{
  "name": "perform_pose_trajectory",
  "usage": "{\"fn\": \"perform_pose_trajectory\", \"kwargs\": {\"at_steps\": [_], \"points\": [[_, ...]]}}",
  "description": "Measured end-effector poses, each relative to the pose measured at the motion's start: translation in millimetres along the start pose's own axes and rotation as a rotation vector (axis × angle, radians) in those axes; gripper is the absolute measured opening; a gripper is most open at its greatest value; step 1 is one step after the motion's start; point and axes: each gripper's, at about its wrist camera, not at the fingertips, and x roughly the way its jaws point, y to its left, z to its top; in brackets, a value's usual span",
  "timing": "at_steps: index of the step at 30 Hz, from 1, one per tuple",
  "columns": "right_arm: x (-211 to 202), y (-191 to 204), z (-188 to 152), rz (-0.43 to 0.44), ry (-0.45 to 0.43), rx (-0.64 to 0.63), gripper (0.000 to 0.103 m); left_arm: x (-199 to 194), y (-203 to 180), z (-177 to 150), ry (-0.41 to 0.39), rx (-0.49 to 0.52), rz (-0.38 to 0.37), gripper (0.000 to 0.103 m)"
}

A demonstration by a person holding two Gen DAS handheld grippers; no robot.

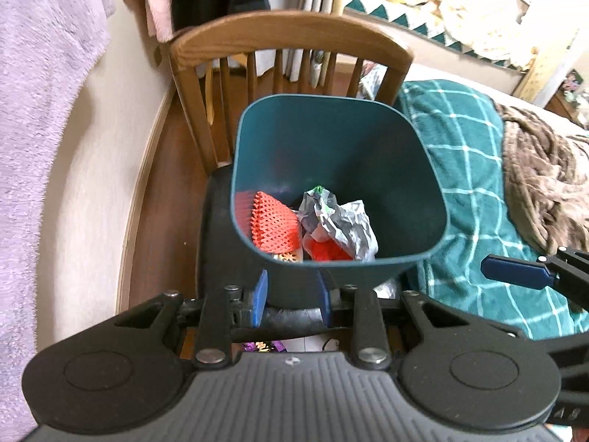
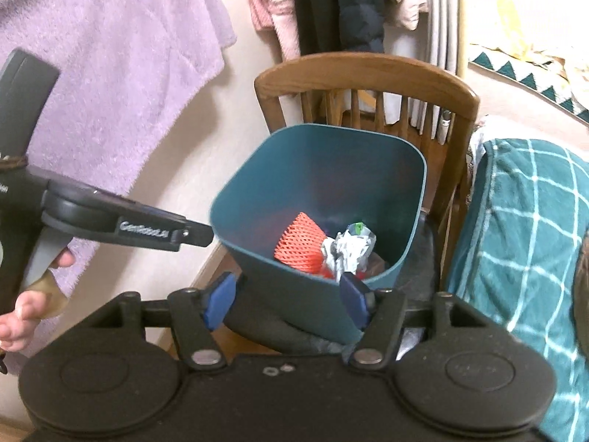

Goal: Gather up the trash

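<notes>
Bin (image 1: pixel 368 129) stands tilted on the chair (image 1: pixel 287 37), holding red netting (image 1: pixel 272 223) and crumpled paper (image 1: pixel 346 228). Both grippers, left (image 1: pixel 292 296) and right (image 2: pixel 287 300), are spread, apparently straddling its near wall without clamping. Step: bin handling. Next: close squarely, lift level.

Left gripper (image 1: pixel 292 294) fingers (image 1: pixel 262 291) flank teal bin (image 1: pixel 368 154); trash (image 1: pixel 342 224) inside.
</notes>
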Motion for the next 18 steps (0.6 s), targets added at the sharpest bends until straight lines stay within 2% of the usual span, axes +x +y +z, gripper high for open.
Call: {"fn": "perform_pose_trajectory", "kwargs": {"at_steps": [3, 4, 5, 7, 12, 15, 18], "points": [[-16, 13, -11, -0.010, -0.029, 0.029, 0.065, -19, 7, -16, -0.026, 0.025, -0.030, 0.032], [-21, 18, -16, -0.012, -0.038, 0.037, 0.065, -27, 10, -23, -0.037, 0.031, -0.039, 0.043], [-27, 23, -21, -0.013, -0.050, 0.045, 0.066, -35, 13, -30, -0.052, 0.037, -0.047, 0.059], [-37, 34, -32, -0.012, -0.068, 0.066, 0.067, -51, 19, -45, -0.097, 0.053, -0.052, 0.071], [-55, 60, -61, -0.030, -0.111, 0.120, 0.074, -82, 31, -78, -0.138, 0.112, -0.062, 0.071], [-62, 75, -81, -0.038, -0.119, 0.150, 0.079, -94, 39, -98, -0.150, 0.124, -0.074, 0.078], [-66, 87, -100, -0.047, -0.115, 0.168, 0.084, -100, 45, -116, -0.158, 0.137, -0.065, 0.078]]}}
